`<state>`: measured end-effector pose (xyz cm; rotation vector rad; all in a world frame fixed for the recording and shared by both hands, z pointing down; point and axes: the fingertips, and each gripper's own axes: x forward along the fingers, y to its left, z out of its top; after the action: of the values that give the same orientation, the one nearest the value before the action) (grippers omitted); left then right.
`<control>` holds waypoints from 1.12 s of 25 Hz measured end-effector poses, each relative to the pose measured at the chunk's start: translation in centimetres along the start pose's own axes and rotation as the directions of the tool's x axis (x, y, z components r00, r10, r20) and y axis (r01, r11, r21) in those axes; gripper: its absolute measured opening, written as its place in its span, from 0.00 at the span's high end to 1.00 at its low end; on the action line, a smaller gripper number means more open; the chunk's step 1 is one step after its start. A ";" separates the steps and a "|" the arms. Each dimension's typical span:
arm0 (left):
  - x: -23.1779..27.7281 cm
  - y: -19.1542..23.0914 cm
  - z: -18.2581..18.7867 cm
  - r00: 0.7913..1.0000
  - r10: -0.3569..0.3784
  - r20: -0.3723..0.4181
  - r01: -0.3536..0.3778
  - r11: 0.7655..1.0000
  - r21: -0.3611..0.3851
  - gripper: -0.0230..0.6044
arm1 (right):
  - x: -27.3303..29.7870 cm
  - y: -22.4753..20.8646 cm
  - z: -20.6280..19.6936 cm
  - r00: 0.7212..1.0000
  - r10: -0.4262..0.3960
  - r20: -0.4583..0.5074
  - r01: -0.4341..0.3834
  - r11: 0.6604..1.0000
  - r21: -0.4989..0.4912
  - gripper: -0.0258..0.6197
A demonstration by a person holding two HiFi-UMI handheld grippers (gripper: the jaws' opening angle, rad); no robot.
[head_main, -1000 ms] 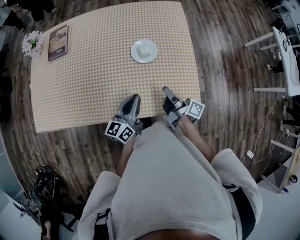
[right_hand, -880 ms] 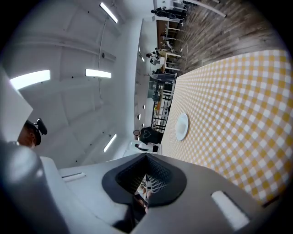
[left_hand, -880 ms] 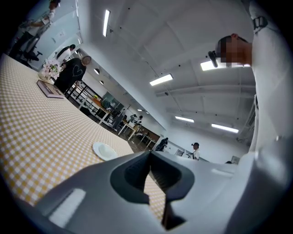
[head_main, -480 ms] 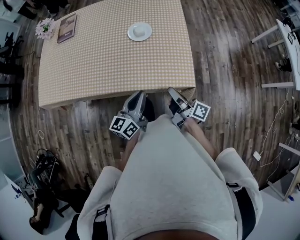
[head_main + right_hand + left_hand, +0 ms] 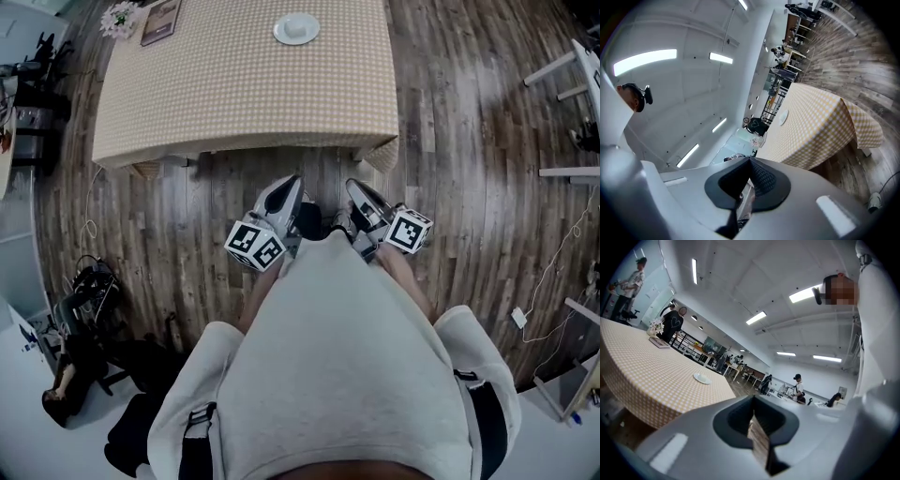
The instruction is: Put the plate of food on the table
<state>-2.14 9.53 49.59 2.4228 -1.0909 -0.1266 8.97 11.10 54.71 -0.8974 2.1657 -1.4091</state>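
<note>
Already, plate (image 5: 296, 28) on checkered table (image 5: 234, 89).

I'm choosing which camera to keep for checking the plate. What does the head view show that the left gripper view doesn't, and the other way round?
Only the head view: the right tool and dark gear on the floor. Only the left gripper view: ceiling lights, people beyond the checked table, and a look along the left tool, with nothing in it. Both: the checked table, the white plate on it and the flowers.
</note>
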 end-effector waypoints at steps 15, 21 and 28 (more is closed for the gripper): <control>-10.2 2.3 0.7 0.989 0.116 0.089 -0.113 0.993 -0.042 0.95 | 0.9 4.3 -5.5 0.991 -0.073 -0.109 0.042 0.966 -0.257 0.96; -9.9 2.0 1.2 0.997 0.028 0.071 -0.027 1.000 -0.014 0.95 | 1.6 5.6 -7.4 0.981 -0.163 -0.104 0.103 0.896 -0.431 0.96; -11.3 3.2 0.6 0.998 -0.055 0.018 0.055 0.998 0.006 0.95 | 2.6 6.2 -9.7 0.959 -0.277 -0.055 0.200 0.803 -0.561 0.96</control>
<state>-12.08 15.70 49.33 2.4618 -1.0333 -0.1641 -0.91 17.33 53.08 -1.3535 2.7068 -0.9599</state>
